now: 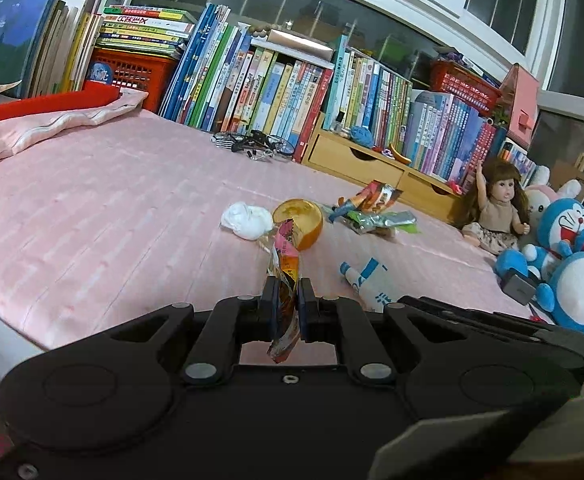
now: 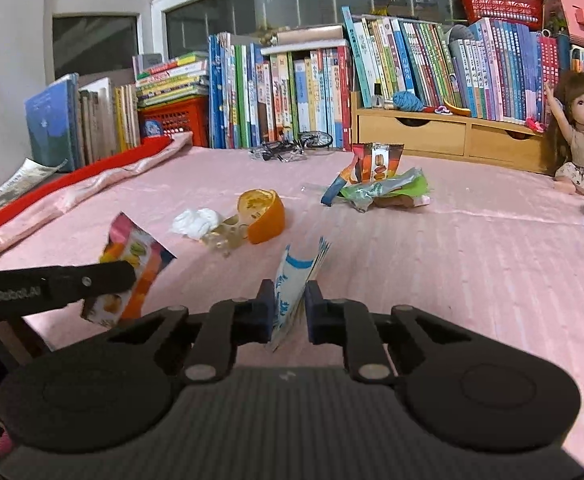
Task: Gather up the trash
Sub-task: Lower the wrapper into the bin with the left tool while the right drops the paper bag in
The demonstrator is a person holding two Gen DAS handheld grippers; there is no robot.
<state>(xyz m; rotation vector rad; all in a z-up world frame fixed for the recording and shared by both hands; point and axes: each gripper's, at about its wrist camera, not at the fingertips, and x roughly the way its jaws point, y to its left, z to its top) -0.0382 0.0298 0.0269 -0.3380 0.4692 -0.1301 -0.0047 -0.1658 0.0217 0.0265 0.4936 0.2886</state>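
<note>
The left gripper (image 1: 286,290) is clenched on a pink snack wrapper (image 1: 285,264), the right gripper (image 2: 288,300) on a white-and-blue wrapper (image 2: 296,284). Ahead of both, on the pink bed (image 2: 452,260), lie an orange peel (image 2: 262,216), crumpled tissue (image 2: 196,220) and more wrappers (image 2: 376,184)

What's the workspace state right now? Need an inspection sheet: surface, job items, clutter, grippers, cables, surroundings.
Surface: pink bedsheet, striped, mostly bare.
Job's things: white tissue, orange peel, wrapper pile lying loose; clear plastic scrap beside the peel.
Clutter: glasses, doll, blue plush toys.
Grippers: left gripper shut on pink snack wrapper; right gripper shut on blue-white wrapper.
Cables: nothing seen.
Surroundings: books, wooden drawers, windows.
</note>
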